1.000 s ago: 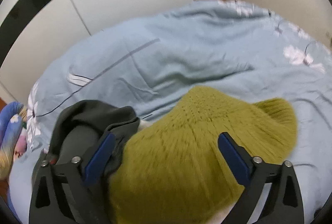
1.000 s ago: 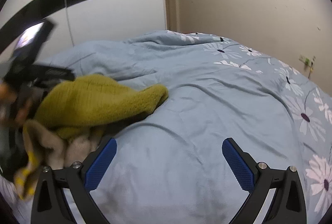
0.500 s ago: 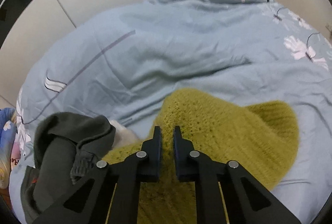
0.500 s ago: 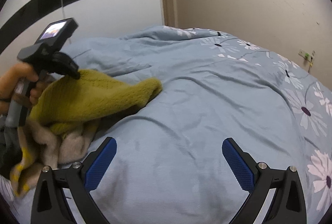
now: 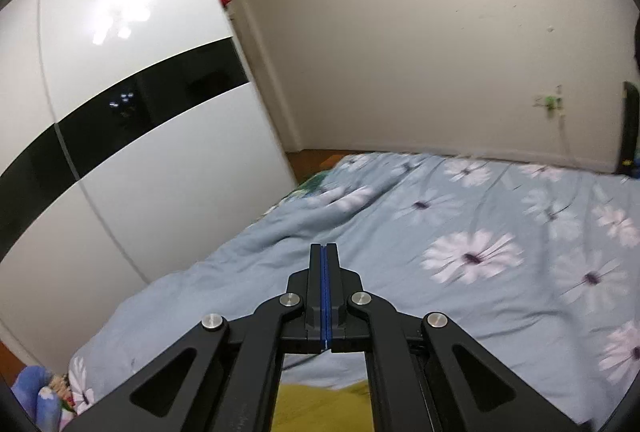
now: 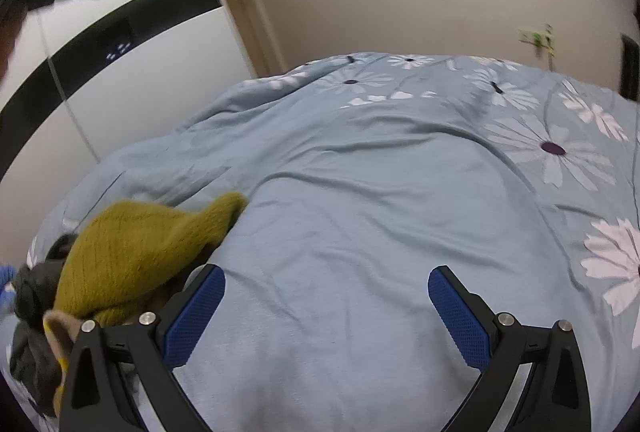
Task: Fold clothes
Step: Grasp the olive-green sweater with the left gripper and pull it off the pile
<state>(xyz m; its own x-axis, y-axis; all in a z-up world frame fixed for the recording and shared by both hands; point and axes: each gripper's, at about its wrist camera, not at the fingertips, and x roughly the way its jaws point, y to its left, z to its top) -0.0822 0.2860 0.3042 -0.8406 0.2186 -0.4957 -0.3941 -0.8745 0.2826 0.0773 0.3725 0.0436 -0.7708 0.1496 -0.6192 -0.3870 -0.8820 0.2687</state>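
Our left gripper [image 5: 324,296] has its pads pressed flat together; whether any cloth is pinched, we cannot tell. The olive-yellow knitted sweater [image 6: 136,256] lies heaped on the pale-blue flowered duvet [image 6: 380,200], left of our wide-open right gripper [image 6: 326,308], its long axis running toward the right

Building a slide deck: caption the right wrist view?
Open right gripper hovers over floral duvet beside an olive knit sweater on a clothes pile.
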